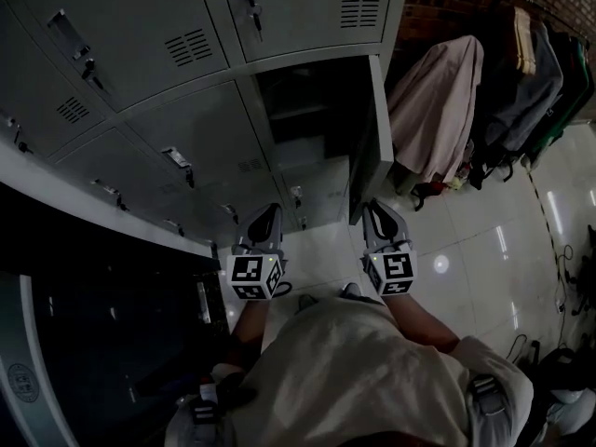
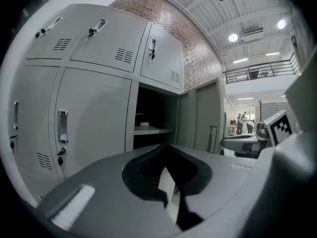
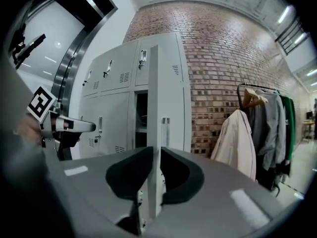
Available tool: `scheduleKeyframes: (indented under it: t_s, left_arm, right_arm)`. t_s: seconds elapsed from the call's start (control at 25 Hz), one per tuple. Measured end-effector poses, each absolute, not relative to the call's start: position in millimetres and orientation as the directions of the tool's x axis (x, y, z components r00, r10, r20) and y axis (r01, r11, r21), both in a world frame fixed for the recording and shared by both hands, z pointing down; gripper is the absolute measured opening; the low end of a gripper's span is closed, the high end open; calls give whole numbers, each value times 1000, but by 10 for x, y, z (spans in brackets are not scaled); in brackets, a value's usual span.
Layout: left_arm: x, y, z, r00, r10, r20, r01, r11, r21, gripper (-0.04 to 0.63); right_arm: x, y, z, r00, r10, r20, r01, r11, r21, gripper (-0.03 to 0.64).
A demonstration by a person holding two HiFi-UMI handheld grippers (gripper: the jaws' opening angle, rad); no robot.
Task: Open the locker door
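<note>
Item 1, right gripper (image 3: 154,157): held level at the free edge of the locker door (image 3: 154,93). Its jaws are drawn in to a narrow gap with the door's edge standing upright between them. The pads (image 3: 129,176) look to be pressing on both faces, though the dim frame leaves the contact slightly uncertain. A marker cube (image 1: 393,274) sits at its rear, by the person's wrist.

Item 2, locker door: grey metal, swung out from the cabinet and seen edge-on in both the right gripper view and the head view. A slim vertical handle (image 3: 165,125) sits on its outer face, just right of the gripped edge.

Item 3, left gripper (image 2: 167,175): held level, to the left of the right gripper and apart from it. Its jaws stand a narrow slit apart with nothing between them. It faces the open compartment (image 2: 148,115).

Item 4, open compartment: dark inside, with one shelf (image 2: 151,130) running across it.

Item 5, bank of lockers (image 1: 168,26): grey metal. The doors around the open compartment are shut, each with vent slots and a handle with a lock.

Item 6, brick wall (image 3: 223,58): stands to the right of the lockers.

Item 7, clothes rail (image 3: 257,90): stands against the brick wall with garments hanging from it. A pale coat (image 1: 438,101) hangs nearest the lockers.

Item 8, floor (image 1: 484,240): glossy pale tiles
</note>
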State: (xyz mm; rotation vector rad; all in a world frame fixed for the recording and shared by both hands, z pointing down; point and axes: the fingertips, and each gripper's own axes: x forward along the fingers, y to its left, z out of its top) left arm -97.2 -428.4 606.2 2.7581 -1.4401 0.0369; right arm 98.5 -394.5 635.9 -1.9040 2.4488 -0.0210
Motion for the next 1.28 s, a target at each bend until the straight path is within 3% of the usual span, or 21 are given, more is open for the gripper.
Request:
scheduleKeyframes:
  t_s: [0.44,1.28]
  left_arm:
    - [-852,-4181,6031,573,-819,37,-820,-573,11,58]
    - [-747,-4086,5707,550,-835,18,-834,-551,-22,58]
  right_arm:
    - [1554,-3794,6325,-131,-991,-35,-987,133,-94,2]
    - [1226,-3763,5862,-258,-962,-93,-955,268,-125,0]
